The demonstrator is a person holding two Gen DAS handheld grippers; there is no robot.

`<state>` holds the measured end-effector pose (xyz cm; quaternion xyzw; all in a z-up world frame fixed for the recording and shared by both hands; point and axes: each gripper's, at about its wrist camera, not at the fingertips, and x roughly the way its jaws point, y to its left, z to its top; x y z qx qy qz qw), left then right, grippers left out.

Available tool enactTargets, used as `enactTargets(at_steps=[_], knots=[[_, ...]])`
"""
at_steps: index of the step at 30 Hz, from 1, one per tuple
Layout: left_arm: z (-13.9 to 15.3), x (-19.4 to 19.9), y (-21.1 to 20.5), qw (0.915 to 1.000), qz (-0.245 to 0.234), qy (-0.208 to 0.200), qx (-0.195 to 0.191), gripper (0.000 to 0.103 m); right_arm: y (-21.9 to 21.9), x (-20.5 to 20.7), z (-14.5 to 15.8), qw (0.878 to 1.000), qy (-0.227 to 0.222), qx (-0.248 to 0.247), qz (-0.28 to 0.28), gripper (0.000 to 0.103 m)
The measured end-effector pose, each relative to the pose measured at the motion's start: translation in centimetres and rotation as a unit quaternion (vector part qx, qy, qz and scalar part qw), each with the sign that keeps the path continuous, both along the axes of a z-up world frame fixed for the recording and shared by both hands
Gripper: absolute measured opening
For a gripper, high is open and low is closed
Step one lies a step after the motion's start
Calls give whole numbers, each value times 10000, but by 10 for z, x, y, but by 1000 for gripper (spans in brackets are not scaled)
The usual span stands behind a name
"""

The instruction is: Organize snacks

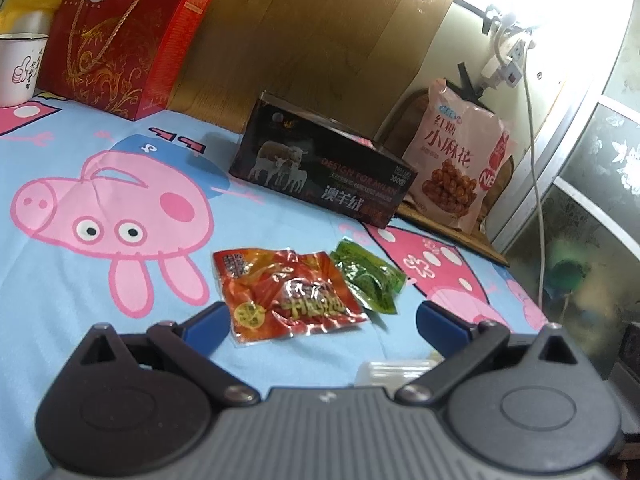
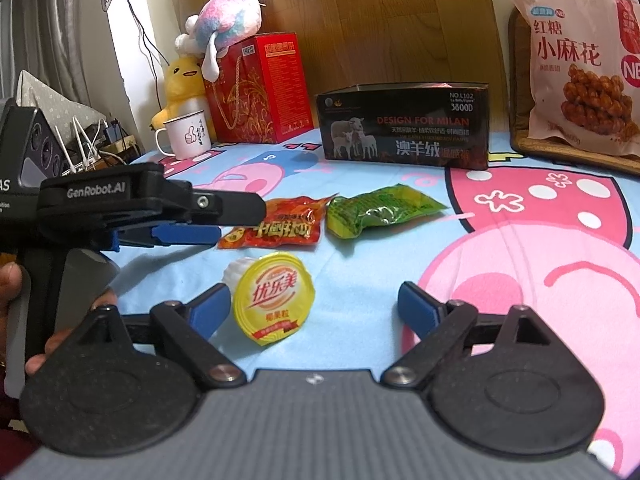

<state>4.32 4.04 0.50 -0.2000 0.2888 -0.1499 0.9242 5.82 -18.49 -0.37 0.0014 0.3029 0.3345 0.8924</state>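
A red snack packet and a green snack packet lie side by side on the cartoon-pig sheet. A yellow-lidded jelly cup lies on its side nearer me. A black open-top box stands behind the packets. My left gripper is open, low over the sheet, just short of the red packet; it also shows from the side in the right wrist view. My right gripper is open around the jelly cup.
A pink bag of twisted snacks leans on a wooden tray at the back right. A red gift box, a white mug, plush toys and a wooden headboard stand behind. Cables hang at the right.
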Motion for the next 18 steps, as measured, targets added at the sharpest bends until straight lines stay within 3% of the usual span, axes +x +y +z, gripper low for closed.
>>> enactTargets(at_steps=[6, 8, 10, 15, 18], knots=[[5, -10, 2, 9996, 35, -278, -25, 102, 0, -8, 3, 9995, -272, -49, -173, 91], [5, -11, 1, 9996, 16, -295, -24, 102, -3, -13, 4, 9993, -340, 59, -126, 79], [5, -11, 2, 9995, -8, -300, -53, 102, -7, -14, 5, 9994, -266, 231, -59, 56], [3, -9, 5, 9995, -38, -232, -192, 102, -27, -10, 4, 9959, 230, 752, -446, 20], [2, -8, 8, 9994, -40, -165, -312, 102, -42, -11, 0, 9916, 493, 855, -833, 17]])
